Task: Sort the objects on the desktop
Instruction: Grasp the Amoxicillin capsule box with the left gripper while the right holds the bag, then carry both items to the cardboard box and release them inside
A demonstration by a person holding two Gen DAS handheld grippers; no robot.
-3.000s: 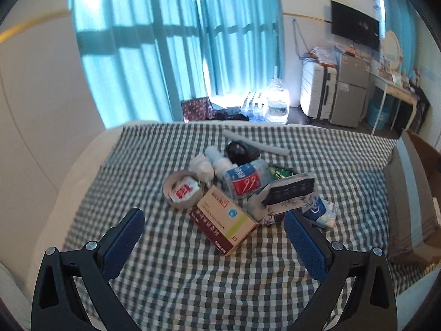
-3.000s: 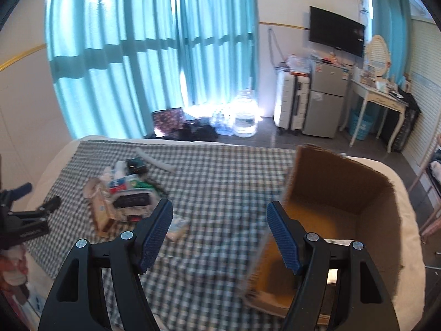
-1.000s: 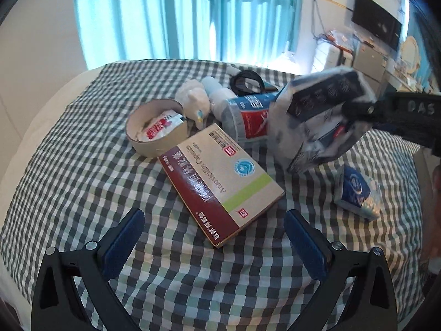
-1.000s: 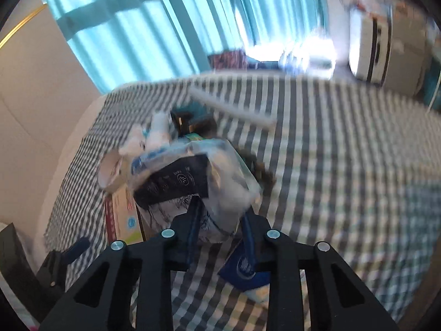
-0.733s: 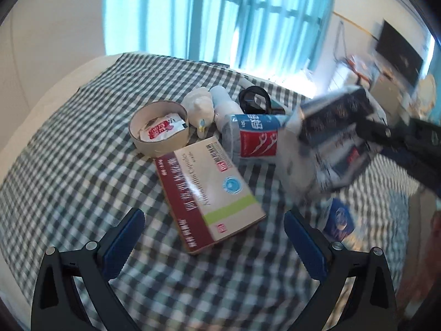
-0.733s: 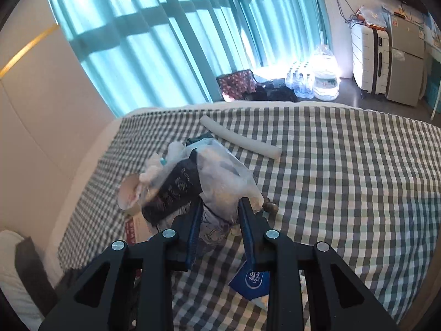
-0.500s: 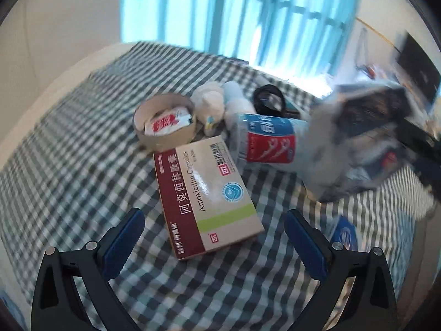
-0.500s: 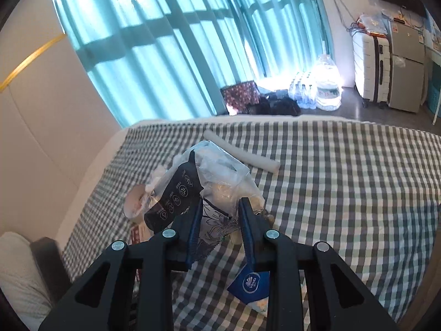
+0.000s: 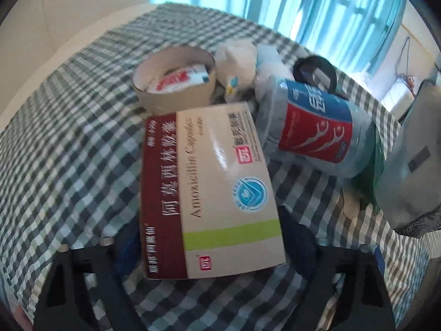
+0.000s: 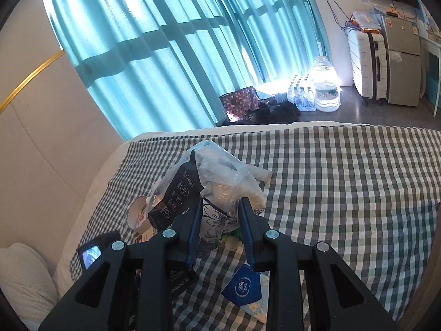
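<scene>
Our left gripper is closing around the Amoxicillin box; the tape roll and bottle crowd above. Our right gripper squeezes the plastic bag.

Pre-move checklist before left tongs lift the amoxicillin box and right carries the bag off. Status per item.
1. Right tongs clamped on the plastic bag: ok.
2. Bag lifted off the checked cloth: ok.
3. Amoxicillin box sits between the left tongs: ok.
4. Left pads pressing on the box: not ok, the tongs are closing.
5. Water bottle clear of the box: not ok, it appears to touch the box's far corner.
6. Drop-off container in view: not ok, none is visible.
</scene>
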